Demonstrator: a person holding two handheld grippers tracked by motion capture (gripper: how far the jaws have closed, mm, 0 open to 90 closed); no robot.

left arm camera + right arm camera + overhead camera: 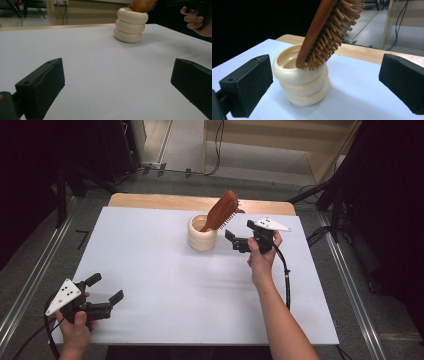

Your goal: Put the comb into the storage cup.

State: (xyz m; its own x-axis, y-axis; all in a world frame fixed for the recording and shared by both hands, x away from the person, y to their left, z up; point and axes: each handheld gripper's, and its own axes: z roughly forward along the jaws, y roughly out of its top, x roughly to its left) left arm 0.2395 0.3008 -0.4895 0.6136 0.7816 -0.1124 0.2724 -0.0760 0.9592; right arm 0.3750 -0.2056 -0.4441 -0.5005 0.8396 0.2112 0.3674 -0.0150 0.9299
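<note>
Room: grey floor with cables and dark stands around the surface; a pale wooden step at the top of the high view.
Surface (pixel 165 285): a white sheet covers it and fills the middle of the high view; a strip of bare wood shows along its far edge.
Cup (pixel 202 239): cream, ribbed in three stacked rings, upright in the upper middle of the high view; at the top centre of the left gripper view (pixel 130 25) and at centre left of the right gripper view (pixel 302 82).
Hairbrush (pixel 221 211): reddish-brown wood, standing in the cup and leaning toward the upper right, its head above the rim; the pale wooden bristles face the right tongs (pixel 329 30).
Left tongs (pixel 106 289): lower left of the high view, held in a hand (pixel 76 329) near the surface's front edge, jaws spread wide with nothing between them, well apart from the cup.
Right tongs (pixel 231 239): just right of the cup in the high view, held in the right hand (pixel 261 254), jaws apart and pointing at the cup, not touching it.
</note>
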